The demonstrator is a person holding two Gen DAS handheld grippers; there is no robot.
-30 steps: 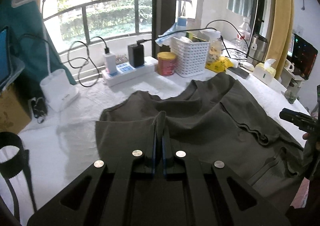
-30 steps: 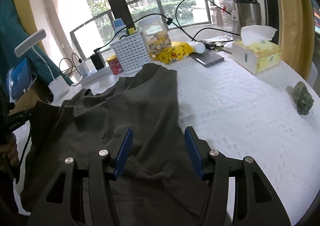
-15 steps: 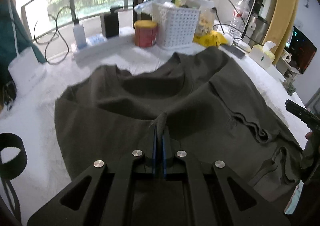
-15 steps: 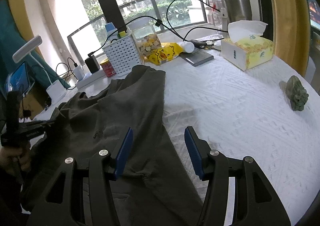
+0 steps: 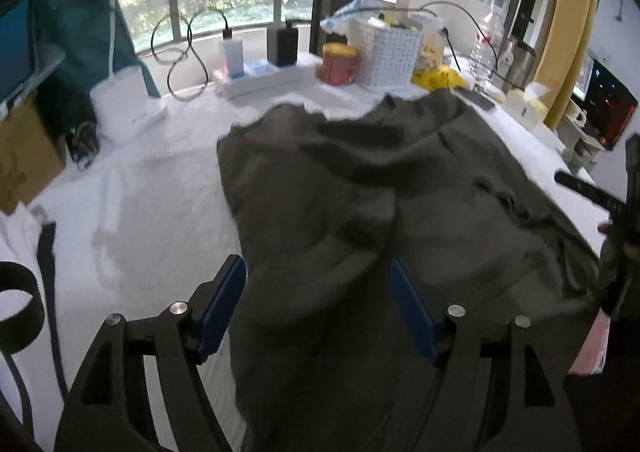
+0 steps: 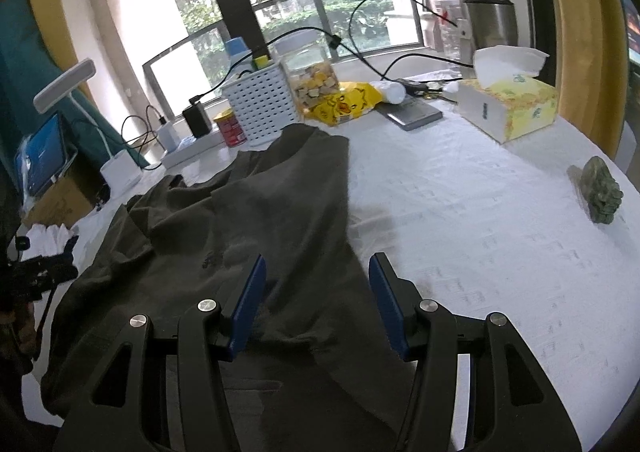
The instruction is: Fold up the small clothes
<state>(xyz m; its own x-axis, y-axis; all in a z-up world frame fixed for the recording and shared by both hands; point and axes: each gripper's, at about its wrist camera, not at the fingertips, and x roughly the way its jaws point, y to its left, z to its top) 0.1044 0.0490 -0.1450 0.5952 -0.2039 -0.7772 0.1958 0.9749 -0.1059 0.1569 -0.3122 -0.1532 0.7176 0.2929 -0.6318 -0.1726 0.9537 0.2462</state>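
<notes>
The dark olive cotton garment (image 5: 360, 212) is lying rumpled and only loosely doubled on the white-clothed surface (image 6: 480, 204), bunching between the spread fingers of both the left gripper (image 5: 318, 304) and right gripper (image 6: 316, 302), so most folding is remaining.

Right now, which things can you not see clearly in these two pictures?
- Shirt, near hem: left wrist view, hidden behind the open left claw.
- Shirt's small chest print: right wrist view, too small to read.
- Right claw: left wrist view, blurred, cut off by the edge.
</notes>
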